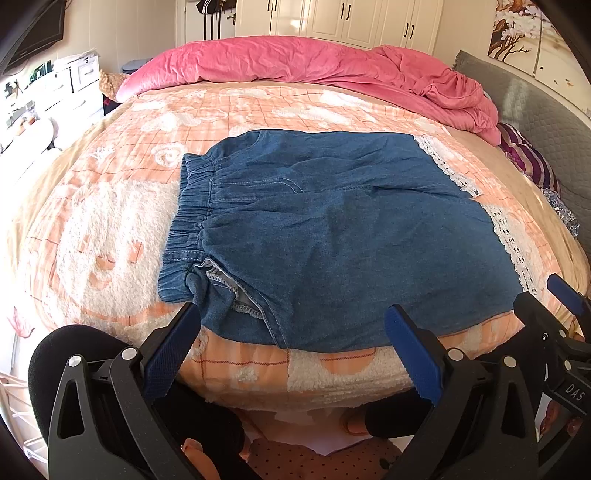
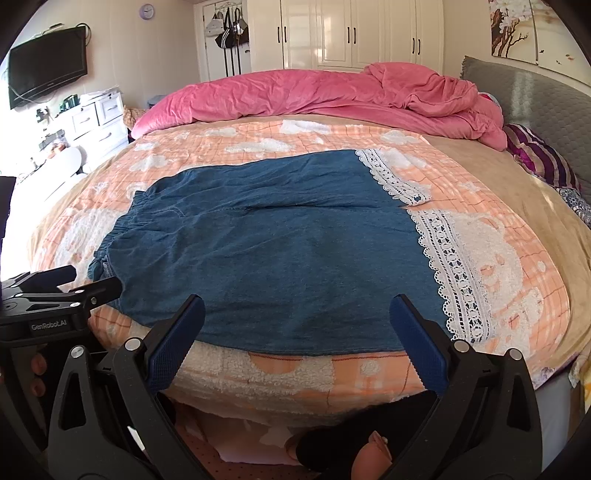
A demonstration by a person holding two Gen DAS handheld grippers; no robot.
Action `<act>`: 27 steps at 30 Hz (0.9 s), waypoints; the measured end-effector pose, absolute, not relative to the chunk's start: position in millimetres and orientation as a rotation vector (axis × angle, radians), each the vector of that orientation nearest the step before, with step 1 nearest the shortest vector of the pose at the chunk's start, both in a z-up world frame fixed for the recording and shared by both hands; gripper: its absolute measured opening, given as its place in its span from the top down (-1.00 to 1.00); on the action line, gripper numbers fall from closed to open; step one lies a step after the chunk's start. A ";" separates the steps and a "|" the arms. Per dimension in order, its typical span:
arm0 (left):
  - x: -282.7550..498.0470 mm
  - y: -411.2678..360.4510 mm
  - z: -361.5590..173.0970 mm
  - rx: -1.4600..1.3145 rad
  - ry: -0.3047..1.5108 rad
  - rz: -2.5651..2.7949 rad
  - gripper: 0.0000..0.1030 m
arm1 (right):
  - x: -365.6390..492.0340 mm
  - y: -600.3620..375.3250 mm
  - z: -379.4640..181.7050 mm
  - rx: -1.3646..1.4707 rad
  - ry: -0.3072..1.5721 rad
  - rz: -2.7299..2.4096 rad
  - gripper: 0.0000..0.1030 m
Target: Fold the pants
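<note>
**Denim pants flat on bed, both claws wide and empty**

The denim pants (image 1: 332, 236) are laid flat on the peach-and-white blanket (image 1: 110, 236) of the bed, just ahead of both claws. The left claw (image 1: 291, 332) is held wide apart over the near bed edge; nothing is gripped, and its fingertips frame the near hem of the pants without visible contact. The elastic waistband (image 1: 192, 218) is seen ahead and to the left of this claw, with a turned-out pocket lining just beyond its left finger. The white lace trim (image 1: 513, 243) on the leg ends is seen ahead and to the right.

The right claw (image 2: 297, 314) is likewise spread wide, empty, over the near edge of the pants (image 2: 277, 251). The lace trim (image 2: 458, 280) runs just past its right finger. The other claw's body is seen at its far left, beside the waistband end.

A crumpled pink duvet (image 1: 314, 62) is piled well beyond the pants at the far side of the bed. White wardrobes (image 2: 351, 33) are seen behind it, and a wall-mounted TV (image 2: 48, 66) far left.
</note>
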State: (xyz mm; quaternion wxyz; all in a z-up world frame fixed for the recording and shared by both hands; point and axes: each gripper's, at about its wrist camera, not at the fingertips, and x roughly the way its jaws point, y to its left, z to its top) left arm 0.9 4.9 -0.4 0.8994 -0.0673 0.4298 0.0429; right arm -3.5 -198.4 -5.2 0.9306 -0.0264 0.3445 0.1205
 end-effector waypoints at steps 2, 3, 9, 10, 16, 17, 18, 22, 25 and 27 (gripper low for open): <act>1.2 4.7 -0.1 -0.140 0.890 0.090 -0.92 | -3.0 -198.6 -5.8 -0.054 0.710 0.249 -0.84; 1.2 4.7 -0.1 -0.140 0.889 0.089 -0.92 | -2.7 -199.0 -6.1 -0.054 0.710 0.249 -0.84; 2.3 4.4 0.1 -0.139 0.886 0.086 -0.92 | -1.9 -197.5 -6.7 -0.060 0.711 0.252 -0.84; 2.7 4.4 -0.2 -0.138 0.886 0.085 -0.92 | -2.0 -197.5 -6.7 -0.060 0.711 0.252 -0.84; 7.0 2.5 -1.5 -0.133 0.892 0.078 -0.92 | 0.3 -195.3 -8.3 -0.063 0.719 0.250 -0.84; 8.1 2.5 -1.6 -0.133 0.890 0.079 -0.92 | 1.1 -194.7 -8.6 -0.064 0.720 0.249 -0.84; 8.9 2.5 -1.3 -0.133 0.889 0.080 -0.92 | 1.2 -194.8 -8.7 -0.066 0.721 0.249 -0.84; 12.7 2.2 -0.6 -0.134 0.887 0.078 -0.92 | 4.8 -193.8 -8.8 -0.068 0.728 0.248 -0.84; 16.9 3.3 1.9 -0.132 0.879 0.073 -0.92 | 9.4 -192.8 -6.4 -0.067 0.721 0.247 -0.84; 20.1 4.9 2.5 -0.134 0.878 0.072 -0.92 | 15.0 -190.1 -6.2 -0.065 0.725 0.251 -0.84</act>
